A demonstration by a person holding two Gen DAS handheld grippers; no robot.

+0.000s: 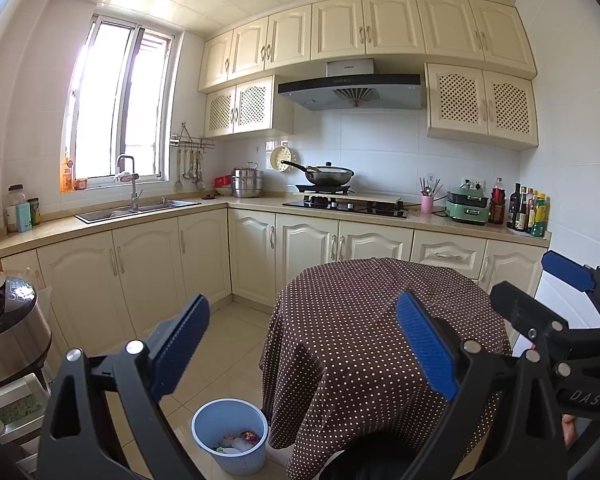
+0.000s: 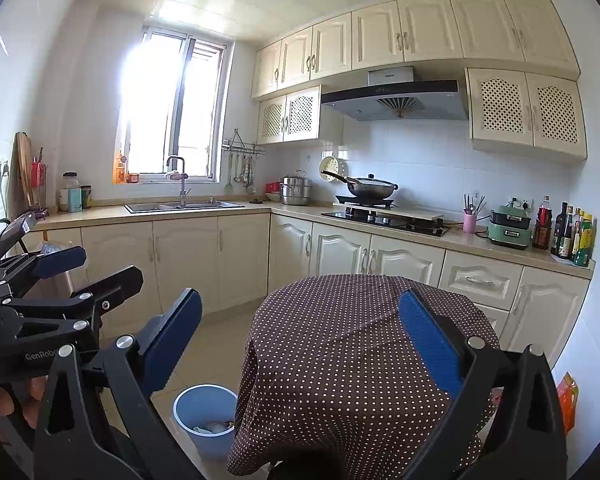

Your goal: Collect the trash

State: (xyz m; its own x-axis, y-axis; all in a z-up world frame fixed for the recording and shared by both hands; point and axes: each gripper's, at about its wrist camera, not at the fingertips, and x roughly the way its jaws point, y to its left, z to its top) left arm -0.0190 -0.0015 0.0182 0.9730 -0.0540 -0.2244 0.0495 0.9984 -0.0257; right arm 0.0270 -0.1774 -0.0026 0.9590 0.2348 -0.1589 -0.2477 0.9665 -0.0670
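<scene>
Blue ribbed bin [image 1: 230, 436] on floor holds crumpled wrappers [image 1: 238, 442] beside table [image 1: 380, 320]

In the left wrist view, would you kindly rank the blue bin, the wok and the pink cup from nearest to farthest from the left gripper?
1. Blue bin, on the floor just below the left gripper.
2. Pink cup, on the right counter.
3. Wok, on the back burner; close to the cup's distance, so that order is tentative.

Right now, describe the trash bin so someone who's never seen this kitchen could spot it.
Find the round table draped in a brown polka-dot cloth in the middle of the kitchen. On the tiled floor at its left foot stands the trash bin, the only light blue, open-topped bucket around, with wrappers inside.
</scene>
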